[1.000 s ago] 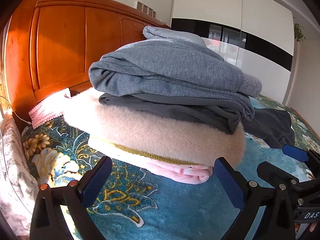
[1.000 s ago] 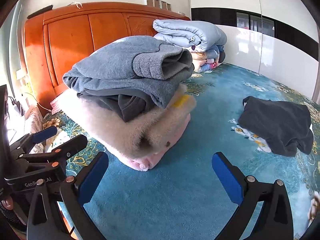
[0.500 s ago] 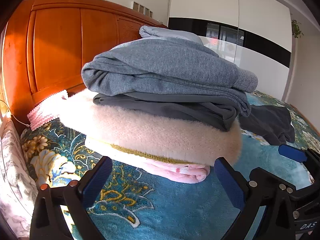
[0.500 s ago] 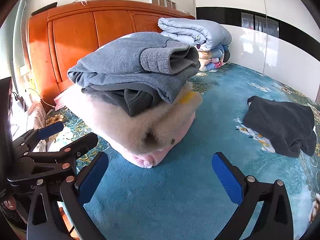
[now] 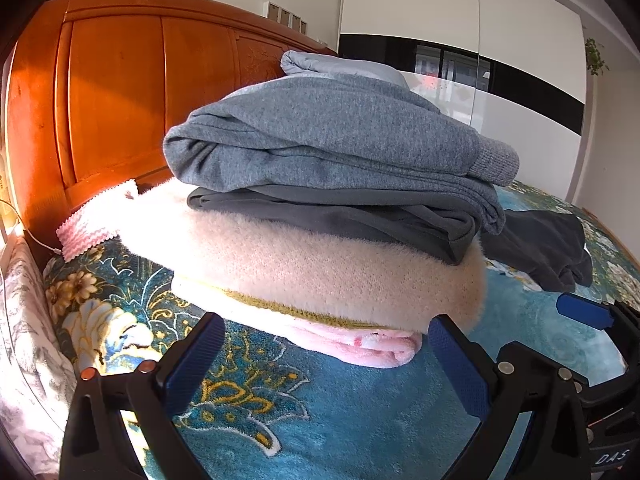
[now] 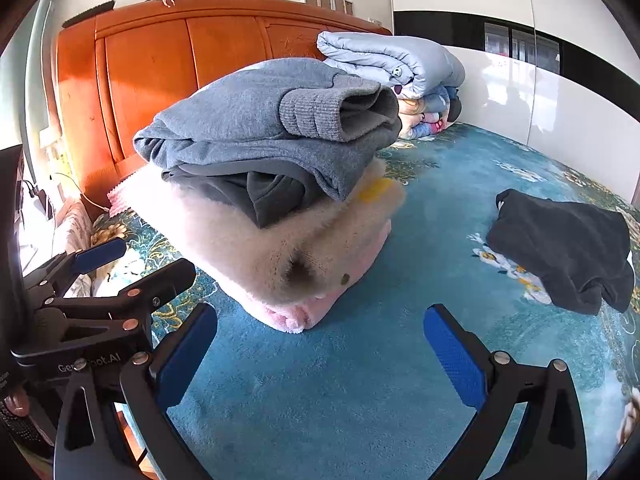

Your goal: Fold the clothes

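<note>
A stack of folded clothes sits on the blue bed cover (image 6: 360, 380): a grey sweatshirt (image 5: 332, 136) (image 6: 256, 120) on top, a dark grey garment (image 5: 360, 216) (image 6: 256, 192) under it, then a fluffy cream garment (image 5: 320, 268) (image 6: 256, 248) and a pink one (image 5: 360, 346) (image 6: 296, 312) at the bottom. A loose dark garment (image 6: 560, 248) (image 5: 552, 248) lies crumpled to the right. My left gripper (image 5: 324, 364) is open just in front of the stack. Beside it, my right gripper (image 6: 320, 352) is open too, nothing between its fingers.
An orange wooden headboard (image 5: 120, 92) stands behind the stack. A folded pale blue quilt (image 6: 396, 60) tops a pile of bedding at the back. White wardrobe doors (image 6: 520, 80) line the right. A pink-white cloth (image 5: 96, 220) lies near the headboard.
Both grippers have crept slightly closer to the stack, which looms a little larger. Both stay open and the clothes have not moved.
</note>
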`<act>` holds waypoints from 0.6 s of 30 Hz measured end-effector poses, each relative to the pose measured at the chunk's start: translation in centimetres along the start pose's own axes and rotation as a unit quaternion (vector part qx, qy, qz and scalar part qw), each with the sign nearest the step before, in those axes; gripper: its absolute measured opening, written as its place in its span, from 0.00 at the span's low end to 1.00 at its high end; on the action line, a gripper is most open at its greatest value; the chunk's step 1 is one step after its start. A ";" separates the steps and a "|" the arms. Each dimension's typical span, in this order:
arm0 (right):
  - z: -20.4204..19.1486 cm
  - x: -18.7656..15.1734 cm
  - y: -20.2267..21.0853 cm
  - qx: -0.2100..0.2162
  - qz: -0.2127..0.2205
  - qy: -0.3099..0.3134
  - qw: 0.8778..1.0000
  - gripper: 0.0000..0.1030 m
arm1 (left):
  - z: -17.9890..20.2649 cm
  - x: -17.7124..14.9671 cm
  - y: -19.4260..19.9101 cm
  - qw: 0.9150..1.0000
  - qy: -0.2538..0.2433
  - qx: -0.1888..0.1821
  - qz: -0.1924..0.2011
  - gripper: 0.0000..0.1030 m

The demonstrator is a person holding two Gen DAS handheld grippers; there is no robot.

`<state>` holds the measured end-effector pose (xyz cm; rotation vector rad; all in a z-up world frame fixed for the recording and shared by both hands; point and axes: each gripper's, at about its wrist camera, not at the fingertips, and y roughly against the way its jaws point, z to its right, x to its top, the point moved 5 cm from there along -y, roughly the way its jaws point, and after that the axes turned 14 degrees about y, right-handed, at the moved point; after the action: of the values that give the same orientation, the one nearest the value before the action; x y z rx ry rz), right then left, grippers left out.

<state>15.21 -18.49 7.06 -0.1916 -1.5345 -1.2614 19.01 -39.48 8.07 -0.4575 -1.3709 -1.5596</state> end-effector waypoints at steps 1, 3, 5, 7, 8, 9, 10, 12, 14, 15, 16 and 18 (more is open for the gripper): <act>0.0 0.0 -0.1 0.002 -0.001 -0.003 1.000 1.00 | 0.0 0.0 0.0 1.000 0.000 0.000 0.000 1.00; 0.1 -0.1 -0.2 0.007 -0.003 -0.009 1.000 1.00 | 0.1 0.0 0.0 1.000 -0.001 -0.001 0.000 1.00; 0.2 -0.2 -0.2 0.012 -0.003 -0.015 1.000 1.00 | 0.1 0.0 0.0 1.000 -0.003 -0.001 0.000 1.00; 0.2 -0.2 -0.2 0.013 -0.002 -0.014 1.000 1.00 | 0.1 0.0 0.0 1.000 -0.004 -0.002 0.000 1.00; 0.2 -0.2 -0.1 0.013 -0.001 -0.013 1.000 1.00 | 0.1 0.0 0.0 1.000 -0.004 -0.002 0.000 1.00; 0.1 -0.1 -0.1 0.012 -0.001 -0.012 1.000 1.00 | 0.1 0.0 -0.1 1.000 -0.005 -0.002 -0.001 1.00; 0.1 -0.1 -0.1 0.012 -0.001 -0.012 1.000 1.00 | 0.1 0.0 -0.1 1.000 -0.005 -0.002 -0.001 1.00; 0.2 -0.1 -0.1 0.012 -0.002 -0.012 1.000 1.00 | 0.1 0.0 -0.1 1.000 -0.005 -0.001 -0.001 1.00; 0.2 -0.2 -0.2 0.015 -0.004 -0.016 1.000 1.00 | 0.1 0.0 -0.1 1.000 -0.005 -0.001 -0.001 1.00; 0.2 -0.2 -0.2 0.017 -0.005 -0.018 1.000 1.00 | 0.1 0.0 -0.1 1.000 -0.006 -0.001 -0.001 1.00; 0.3 -0.3 -0.3 0.019 -0.006 -0.020 1.000 1.00 | 0.1 0.0 -0.2 1.000 -0.006 -0.001 -0.002 1.00; 0.3 -0.3 -0.3 0.019 -0.006 -0.021 1.000 1.00 | 0.2 0.0 -0.2 1.000 -0.006 -0.001 -0.002 1.00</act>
<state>14.95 -18.26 6.67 -0.1859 -1.5957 -1.2433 18.83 -39.35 7.97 -0.4667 -1.3796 -1.5637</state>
